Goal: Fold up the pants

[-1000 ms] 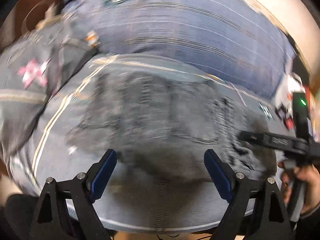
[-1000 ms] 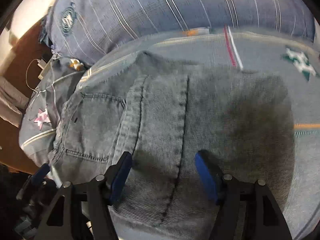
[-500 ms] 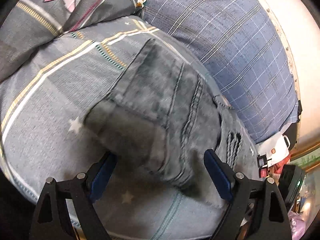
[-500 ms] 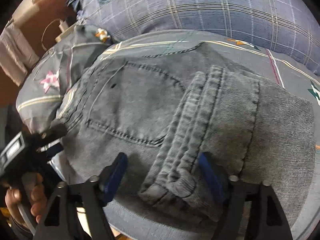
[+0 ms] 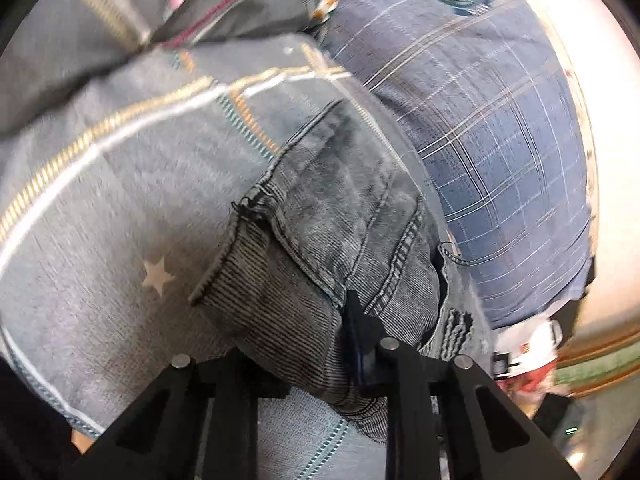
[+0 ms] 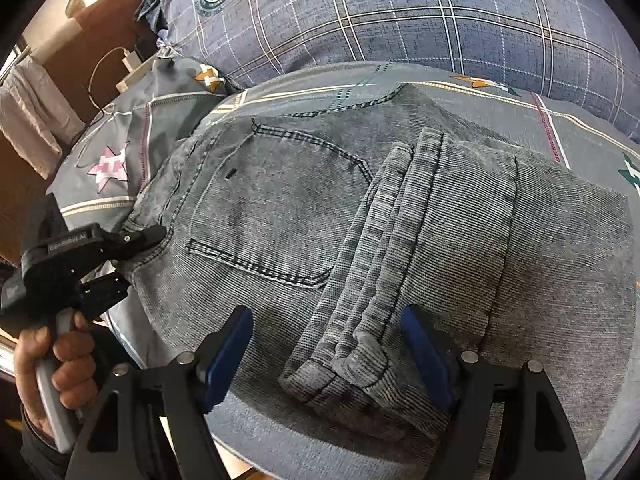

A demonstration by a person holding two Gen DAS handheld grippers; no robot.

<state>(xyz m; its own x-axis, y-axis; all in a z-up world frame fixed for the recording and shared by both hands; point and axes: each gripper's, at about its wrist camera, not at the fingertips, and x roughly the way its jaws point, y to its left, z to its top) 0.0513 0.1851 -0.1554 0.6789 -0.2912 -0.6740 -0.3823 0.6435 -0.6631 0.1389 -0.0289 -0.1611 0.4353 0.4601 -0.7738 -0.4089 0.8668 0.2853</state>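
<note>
Pants, grey washed denim [image 6: 360, 220], lie folded on grey striped star-print bedsheet [image 6: 560, 128], near its front edge, below blue plaid pillow [image 6: 400, 12]. Left gripper [image 5: 320, 344], jaws just closing, pinches pants' left edge w/ fabric bunched btwn pads. Right gripper [image 6: 328, 352] jaws wide, straddling the folded hem, not clamping.

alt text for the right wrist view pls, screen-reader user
Grey corduroy-textured folded pants lie on a grey star-patterned bedspread, back pocket up. The right claw is open, straddling the bunched hem. At left, the hand-held left claw has just been closing on the pants' edge; a blue plaid pillow sits behind.
</note>
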